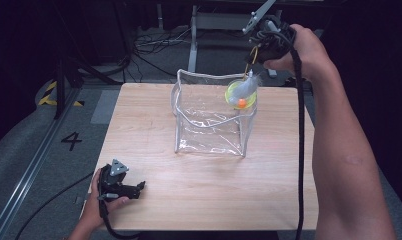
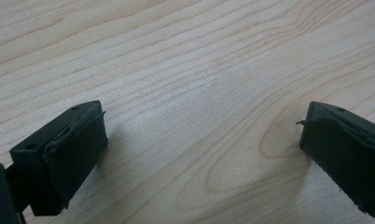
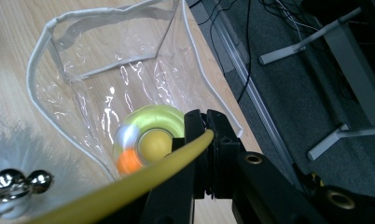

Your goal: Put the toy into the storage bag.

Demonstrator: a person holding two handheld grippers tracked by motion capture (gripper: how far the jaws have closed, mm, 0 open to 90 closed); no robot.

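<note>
Right claw [image 1: 253,67] grips yellow toy [image 1: 240,94] above the clear bag's [image 1: 209,120] far-right corner. Left claw [image 1: 134,187] wide, resting on the table [image 1: 199,200] near-left.

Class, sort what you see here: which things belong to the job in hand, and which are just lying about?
In the job:
- right gripper, shut on the yellow toy
- clear bag, open, under the toy

Lying about:
- left gripper, open, resting on the table
- cables on the floor behind
</note>
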